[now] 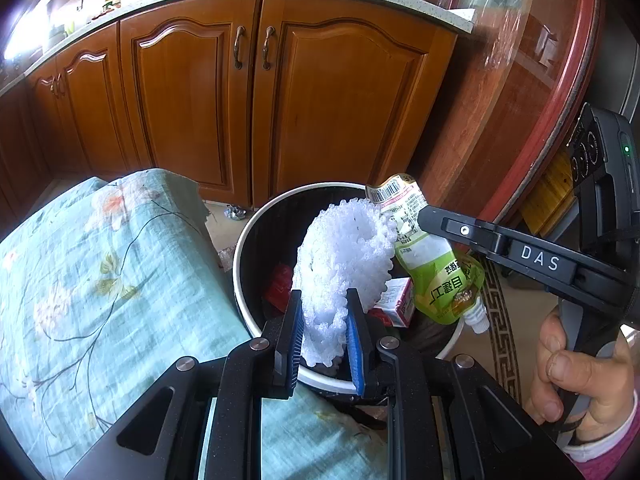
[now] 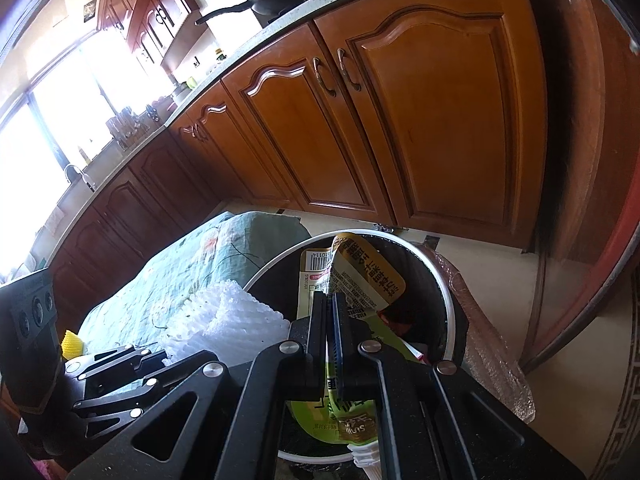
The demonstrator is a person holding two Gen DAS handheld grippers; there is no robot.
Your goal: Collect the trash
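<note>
My left gripper (image 1: 325,312) is shut on a white foam net sleeve (image 1: 344,252) and holds it above the open trash bin (image 1: 242,236). My right gripper (image 2: 330,304) is shut on a green spout pouch (image 2: 360,276) and holds it over the same bin (image 2: 448,304). In the left wrist view the right gripper (image 1: 424,216) comes in from the right and pinches the pouch (image 1: 436,272), which hangs spout down beside the foam. The foam also shows in the right wrist view (image 2: 224,316). A red wrapper (image 1: 280,284) and a small carton (image 1: 396,300) lie inside the bin.
A table with a teal floral cloth (image 1: 100,280) stands left of the bin. Wooden kitchen cabinets (image 1: 256,92) are behind it. A round red-edged table wrapped in plastic (image 1: 540,80) is at the right. A foil scrap (image 1: 236,213) lies on the floor.
</note>
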